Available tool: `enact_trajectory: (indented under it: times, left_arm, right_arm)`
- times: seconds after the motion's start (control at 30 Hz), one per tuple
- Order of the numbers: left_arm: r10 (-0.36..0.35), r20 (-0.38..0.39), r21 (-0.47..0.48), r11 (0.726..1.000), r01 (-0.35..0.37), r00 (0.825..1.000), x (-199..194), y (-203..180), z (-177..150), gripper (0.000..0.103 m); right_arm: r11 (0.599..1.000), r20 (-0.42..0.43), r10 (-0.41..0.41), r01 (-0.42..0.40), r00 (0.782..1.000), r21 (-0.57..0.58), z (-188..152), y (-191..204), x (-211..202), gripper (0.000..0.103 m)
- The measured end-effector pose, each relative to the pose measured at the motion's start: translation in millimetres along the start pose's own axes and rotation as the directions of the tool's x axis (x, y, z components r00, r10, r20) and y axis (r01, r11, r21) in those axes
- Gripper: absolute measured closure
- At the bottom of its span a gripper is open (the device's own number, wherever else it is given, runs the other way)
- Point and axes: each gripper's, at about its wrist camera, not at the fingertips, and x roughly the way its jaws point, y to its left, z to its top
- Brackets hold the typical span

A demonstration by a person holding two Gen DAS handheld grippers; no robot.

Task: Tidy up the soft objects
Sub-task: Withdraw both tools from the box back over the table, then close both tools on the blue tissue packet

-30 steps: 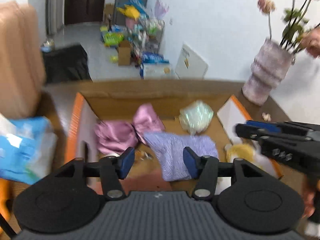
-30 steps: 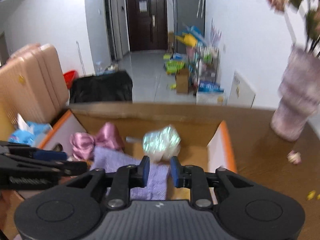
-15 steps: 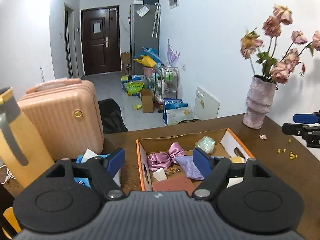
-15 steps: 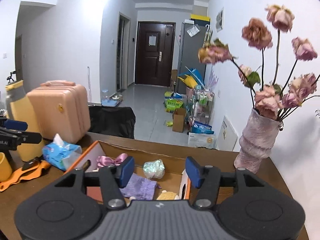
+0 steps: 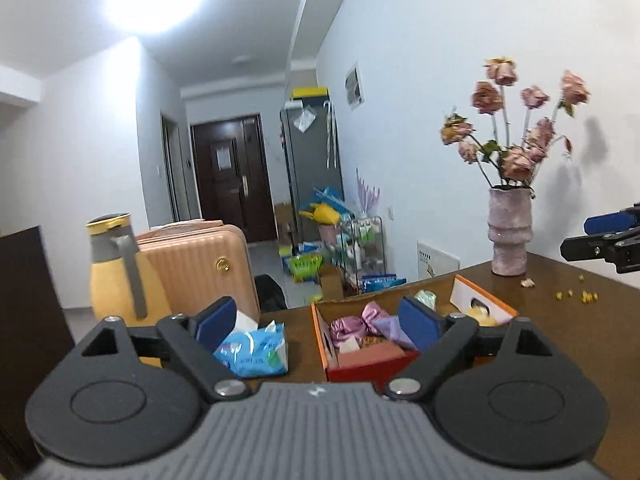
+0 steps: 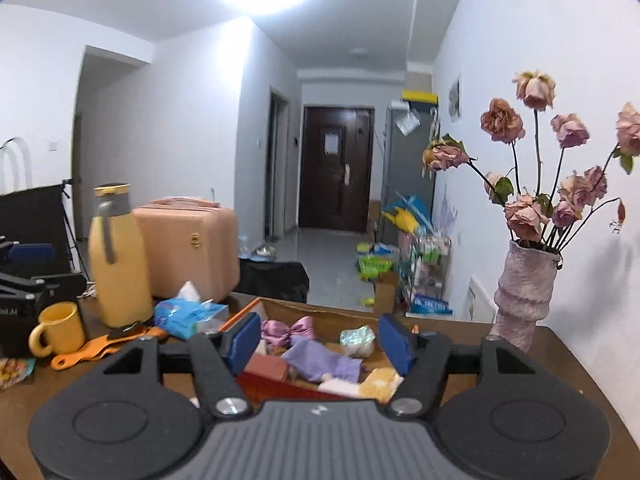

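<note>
Both hand-held grippers are empty, jaws opening: left hand-held gripper [image 5: 316, 322], right hand-held gripper [image 6: 318, 340]. Just beyond the right one's fingertips, the cardboard box [image 6: 256, 307] holds a lilac cloth [image 6: 322, 362], a pink satin bow [image 6: 286, 328] and an iridescent bundle [image 6: 357, 339]. Farther right on the tabletop [image 6: 560, 364] stands a vase [image 6: 522, 294].

I see bare counter [image 6: 568, 364] to the right of the open box [image 6: 256, 307], up to the tall vase [image 6: 522, 300]. On the left, the tissue pack [image 6: 188, 316], yellow jug [image 6: 118, 264] and mug [image 6: 60, 330] crowd my way.
</note>
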Motion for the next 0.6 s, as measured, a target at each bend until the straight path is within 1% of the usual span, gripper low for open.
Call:
enact_trajectory:
  times: [0.03, 0.13, 0.17, 0.23, 0.3, 0.37, 0.43, 0.47, 0.53, 0.6]
  left_arm:
    - [0.005, 0.010, -0.010, 1.000, -0.004, 1.000, -10.1, -1.6, -10.1, 0.011]
    - [-0.015, 0.003, -0.064, 0.998, 0.016, 1.000, -36.5, -7.2, -42.5, 0.009]
    - [-0.018, -0.005, -0.070, 0.997, 0.017, 1.000, -44.5, -10.9, -54.7, 0.008]
    - [0.001, -0.020, -0.071, 0.998, -0.002, 1.000, -57.0, -14.4, -74.5, 0.006]
    - [0.018, -0.054, -0.093, 0.995, -0.023, 0.998, -66.8, -15.1, -93.3, 0.006]
    - [-0.001, -0.111, -0.122, 0.993, -0.012, 0.994, -70.4, -12.2, -107.2, 0.006]
    - [-0.011, -0.141, -0.123, 0.992, -0.007, 0.990, -68.8, -9.6, -113.0, 0.006]
    - [-0.003, -0.146, -0.120, 0.993, -0.015, 0.989, -66.5, -9.4, -112.7, 0.006]
    - [-0.001, -0.141, -0.117, 0.993, -0.016, 0.990, -62.9, -9.4, -110.8, 0.006]
    - [-0.010, -0.133, -0.121, 0.993, -0.006, 0.991, -58.1, -11.3, -108.5, 0.005]
  right_arm:
    - [1.000, 0.002, 0.009, -0.009, 1.000, 0.003, -11.0, 4.8, -8.9, 0.027]
    - [0.998, -0.002, 0.055, -0.055, 0.998, 0.018, -41.3, 18.4, -32.5, 0.027]
    - [0.998, -0.009, 0.060, -0.060, 0.998, 0.015, -50.1, 23.7, -39.0, 0.027]
    - [0.998, -0.022, 0.055, -0.054, 0.998, 0.018, -69.6, 35.1, -52.4, 0.025]
    - [0.998, -0.034, 0.060, -0.059, 0.998, 0.019, -88.6, 45.5, -63.8, 0.024]
    - [0.995, -0.066, 0.085, -0.081, 0.994, 0.059, -108.4, 52.0, -70.7, 0.022]
    - [0.989, -0.103, 0.134, -0.125, 0.986, 0.083, -121.5, 53.6, -71.5, 0.021]
    - [0.988, -0.117, 0.139, -0.130, 0.983, 0.083, -123.5, 52.4, -69.0, 0.021]
    - [0.993, -0.137, 0.104, -0.095, 0.985, 0.075, -124.0, 51.3, -65.4, 0.021]
    - [0.994, -0.129, 0.088, -0.079, 0.988, 0.076, -122.1, 46.9, -62.0, 0.021]
